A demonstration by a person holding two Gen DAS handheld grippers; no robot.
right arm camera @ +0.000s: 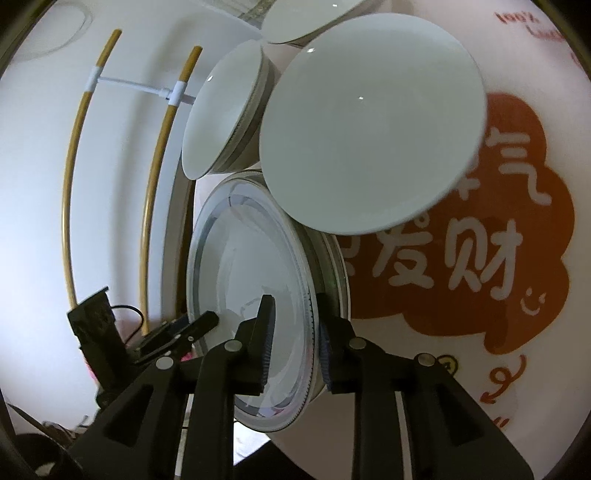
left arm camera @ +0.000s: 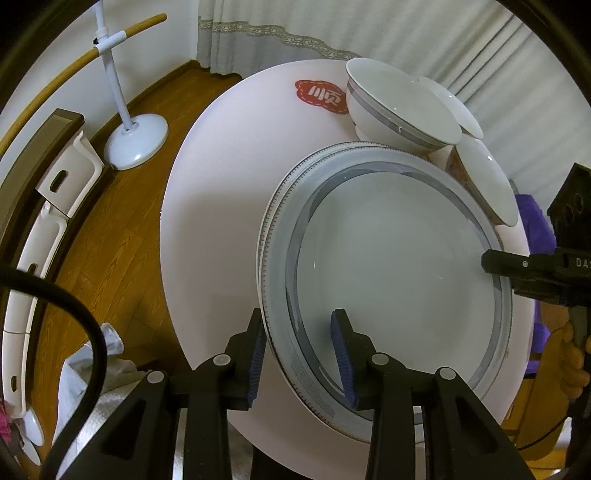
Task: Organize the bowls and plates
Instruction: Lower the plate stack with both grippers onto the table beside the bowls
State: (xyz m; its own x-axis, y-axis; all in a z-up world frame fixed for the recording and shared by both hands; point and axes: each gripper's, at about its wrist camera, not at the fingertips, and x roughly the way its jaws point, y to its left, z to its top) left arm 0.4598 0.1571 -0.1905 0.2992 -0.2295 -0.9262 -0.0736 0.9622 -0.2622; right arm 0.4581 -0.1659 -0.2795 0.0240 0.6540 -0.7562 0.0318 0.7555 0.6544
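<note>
A large plate with a grey patterned rim (left arm camera: 399,280) lies on another like it on the round pink table (left arm camera: 221,221). My left gripper (left arm camera: 301,354) straddles the plate's near rim, one blue pad under the edge and one inside. My right gripper (right arm camera: 295,343) straddles the opposite rim of the same plate (right arm camera: 251,295); it shows at the right edge of the left wrist view (left arm camera: 517,269). White bowls (left arm camera: 399,107) stand behind the plates; in the right wrist view one bowl (right arm camera: 369,125) is close and another (right arm camera: 221,110) is to its left.
A white stand with a round base (left arm camera: 136,144) stands on the wooden floor left of the table. White curtains (left arm camera: 369,26) hang behind. Bamboo-coloured curved rods (right arm camera: 74,166) show against the wall. The table carries a red printed logo (right arm camera: 498,240).
</note>
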